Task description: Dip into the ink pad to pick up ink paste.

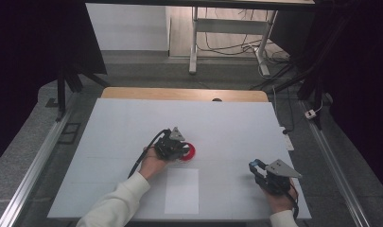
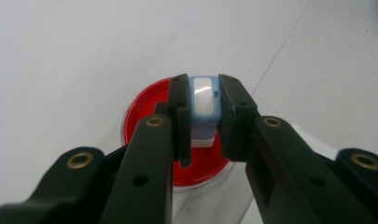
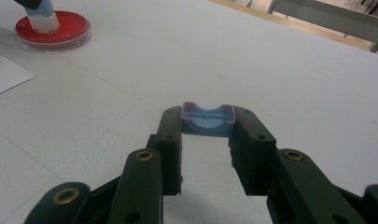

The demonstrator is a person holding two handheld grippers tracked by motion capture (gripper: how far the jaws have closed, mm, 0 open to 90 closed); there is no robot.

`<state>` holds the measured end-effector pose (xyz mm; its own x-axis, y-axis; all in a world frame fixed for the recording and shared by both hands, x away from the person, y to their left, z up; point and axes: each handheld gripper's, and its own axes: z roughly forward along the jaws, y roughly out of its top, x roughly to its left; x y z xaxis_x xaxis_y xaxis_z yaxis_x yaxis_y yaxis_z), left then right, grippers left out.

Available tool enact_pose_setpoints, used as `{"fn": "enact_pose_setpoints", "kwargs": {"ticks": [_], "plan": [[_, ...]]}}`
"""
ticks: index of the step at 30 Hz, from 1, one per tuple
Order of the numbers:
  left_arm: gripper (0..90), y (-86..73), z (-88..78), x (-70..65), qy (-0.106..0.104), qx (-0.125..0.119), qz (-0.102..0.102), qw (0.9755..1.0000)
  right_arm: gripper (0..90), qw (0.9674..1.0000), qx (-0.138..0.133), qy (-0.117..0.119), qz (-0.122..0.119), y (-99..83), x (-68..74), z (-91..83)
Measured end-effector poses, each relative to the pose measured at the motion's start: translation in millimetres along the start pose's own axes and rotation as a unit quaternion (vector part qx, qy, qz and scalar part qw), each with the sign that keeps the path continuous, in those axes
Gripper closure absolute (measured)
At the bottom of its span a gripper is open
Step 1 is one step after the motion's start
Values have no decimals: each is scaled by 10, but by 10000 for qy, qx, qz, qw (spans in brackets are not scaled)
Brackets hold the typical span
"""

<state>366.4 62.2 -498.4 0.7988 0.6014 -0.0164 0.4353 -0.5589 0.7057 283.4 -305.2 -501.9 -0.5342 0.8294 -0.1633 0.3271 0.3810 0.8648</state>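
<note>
The left gripper (image 2: 203,116) has its jaws clamped on a light-blue stamp (image 2: 204,105), pressed into the red ink pad (image 2: 147,114) near the middle of the surface (image 1: 123,123). The right gripper (image 3: 207,133) grips the stamp's blue cap (image 3: 207,119) toward the right edge. Inking looks underway; the white paper (image 1: 182,191) at the near edge appears unstamped.

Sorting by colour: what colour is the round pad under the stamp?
Red pad, clearest in the left gripper view.

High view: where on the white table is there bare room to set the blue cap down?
Bare: the far half of the table and the stretch between red ink pad and right gripper. Crowded: around the left gripper, plus the paper sheet.
</note>
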Motion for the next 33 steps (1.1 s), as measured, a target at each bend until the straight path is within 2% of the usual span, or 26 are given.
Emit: {"fn": "enact_pose_setpoints", "kwargs": {"ticks": [16,19,22,33], "plan": [[759,-8,-9,4,-22,-22,-41,10000,654,10000,-27,15,14,1,1,3],[758,-1,-40,13,-41,-116,-66,9999,654,10000,-16,16,11,-1,-2,6],[757,15,-97,14,32,-214,-51,9998,654,10000,-18,13,18,-2,-8,7],[757,25,-168,36,-147,-440,-168,9988,654,10000,-18,4,11,1,-17,-1]]}}
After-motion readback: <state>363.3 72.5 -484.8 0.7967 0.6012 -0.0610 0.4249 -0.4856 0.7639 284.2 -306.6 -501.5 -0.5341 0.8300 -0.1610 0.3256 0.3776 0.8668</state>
